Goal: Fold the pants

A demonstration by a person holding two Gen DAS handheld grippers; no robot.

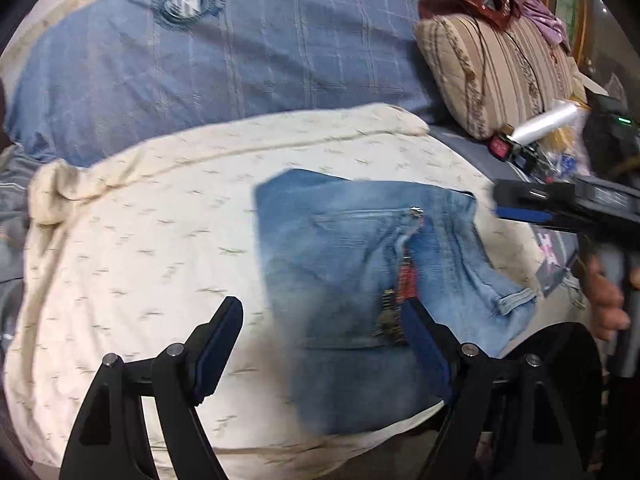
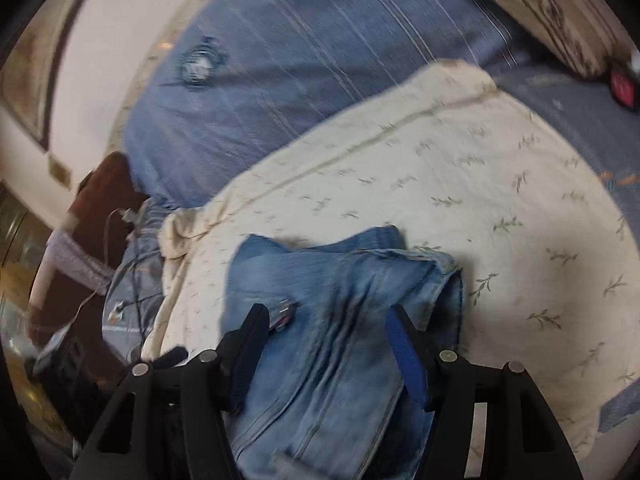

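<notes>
Nearest the left wrist camera, the left gripper [image 1: 320, 316] stood with its jaws wide apart and nothing between the blue pads; one finger overlapped the denim's edge in the view, and contact could not be confirmed. The right gripper [image 2: 326, 324] likewise stood spread, hovering over the cloth with no visible pinch.

Between them lay the folded bundle of faded blue denim pants [image 1: 360, 264], resting on the cream leaf-print blanket [image 1: 140, 248] toward that blanket's near edge. Judged by its soft creases, the denim would be limp yet fairly heavy and not slippery; layers could slide apart if lifted by one ply. A hold at the thick folded edge or seam, taking all layers, appeared soundest. A zip with a red pull [image 1: 408, 280] could snag.

Beyond the blanket's far edge lay a blue striped quilt [image 1: 200, 60], and at the far right corner a beige striped pillow [image 1: 492, 68].

Motion blur softened both views. The bundle's near edge was hidden behind the gripper bodies, so the neatness of the fold could not be verified.
</notes>
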